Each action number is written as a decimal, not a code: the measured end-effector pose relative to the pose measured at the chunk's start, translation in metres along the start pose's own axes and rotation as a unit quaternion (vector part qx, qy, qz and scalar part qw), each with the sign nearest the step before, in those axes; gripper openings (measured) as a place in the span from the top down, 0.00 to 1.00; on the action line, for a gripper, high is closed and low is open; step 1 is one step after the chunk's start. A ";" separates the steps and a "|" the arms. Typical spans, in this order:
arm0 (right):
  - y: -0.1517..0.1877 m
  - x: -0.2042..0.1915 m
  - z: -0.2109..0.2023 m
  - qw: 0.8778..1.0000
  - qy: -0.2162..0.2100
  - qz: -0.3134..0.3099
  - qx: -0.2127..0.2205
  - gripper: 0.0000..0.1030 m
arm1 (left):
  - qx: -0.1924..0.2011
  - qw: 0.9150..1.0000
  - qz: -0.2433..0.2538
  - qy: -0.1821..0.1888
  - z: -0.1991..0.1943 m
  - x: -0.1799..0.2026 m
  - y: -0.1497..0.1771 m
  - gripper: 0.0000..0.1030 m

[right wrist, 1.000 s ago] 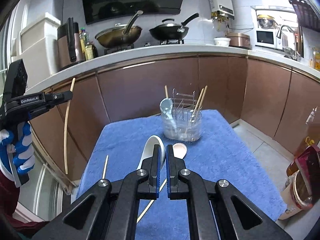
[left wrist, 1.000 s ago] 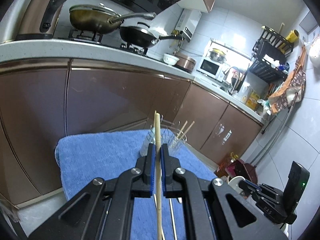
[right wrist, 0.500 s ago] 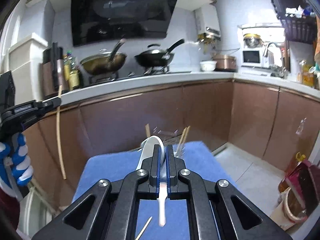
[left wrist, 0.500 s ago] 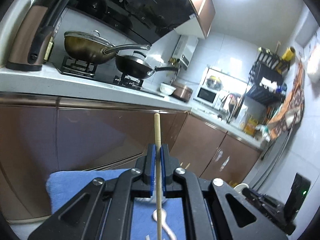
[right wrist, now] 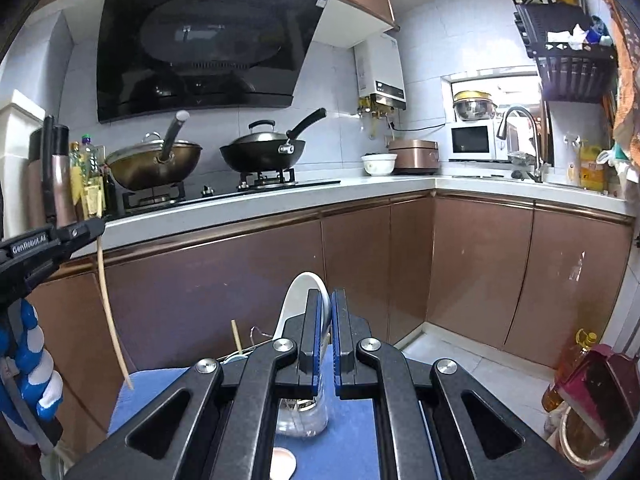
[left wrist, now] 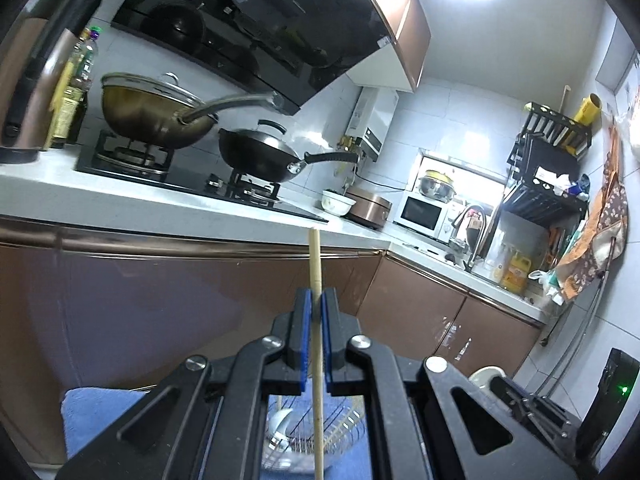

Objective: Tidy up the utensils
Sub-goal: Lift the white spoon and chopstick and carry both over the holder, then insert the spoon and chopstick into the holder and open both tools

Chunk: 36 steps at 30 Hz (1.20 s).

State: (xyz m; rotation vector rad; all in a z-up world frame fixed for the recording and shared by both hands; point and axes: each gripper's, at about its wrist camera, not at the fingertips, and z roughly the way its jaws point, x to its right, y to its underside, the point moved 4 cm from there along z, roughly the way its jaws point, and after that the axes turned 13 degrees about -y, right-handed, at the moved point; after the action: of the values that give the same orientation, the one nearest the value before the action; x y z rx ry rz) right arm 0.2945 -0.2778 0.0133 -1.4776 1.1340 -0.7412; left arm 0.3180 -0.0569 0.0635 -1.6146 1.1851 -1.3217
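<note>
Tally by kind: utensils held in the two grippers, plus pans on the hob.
Thin wooden chopstick, in left gripper: 1
White ceramic spoon, in right gripper: 1
Woks on the hob, bronze lidded wok and black lidded wok: 2
Total: 4

Pale wooden chopstick [left wrist: 316, 264] between blue pads [left wrist: 306, 320]; white spoon [right wrist: 298, 300]; blue towel [right wrist: 352, 432]; copper-brown cabinet fronts [right wrist: 356, 256]; white worktop [right wrist: 248, 204]; black wok [right wrist: 260, 154]; blue-and-white striped glove [right wrist: 28, 356].
</note>
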 end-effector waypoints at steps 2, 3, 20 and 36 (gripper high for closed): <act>0.003 0.000 0.014 1.000 0.004 -0.004 -0.001 0.95 | 0.001 1.000 0.003 -0.001 0.016 0.006 0.005 0.96; 0.004 0.001 0.024 1.000 0.007 -0.006 -0.001 0.95 | 0.002 1.000 0.005 -0.003 0.024 0.009 0.007 0.96; 0.060 0.017 0.118 0.995 0.070 -0.055 -0.037 0.95 | -0.007 0.999 0.016 -0.042 0.152 0.026 0.087 0.96; 0.102 0.003 0.139 0.992 0.075 -0.088 -0.052 0.80 | -0.010 0.998 0.018 -0.051 0.164 0.016 0.135 0.76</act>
State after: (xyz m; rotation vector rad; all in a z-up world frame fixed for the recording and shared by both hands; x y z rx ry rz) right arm 0.3944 -0.2253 -0.1170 -1.6470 1.1813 -0.9399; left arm 0.4511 -0.1170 -0.0912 -1.6468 1.1636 -1.1940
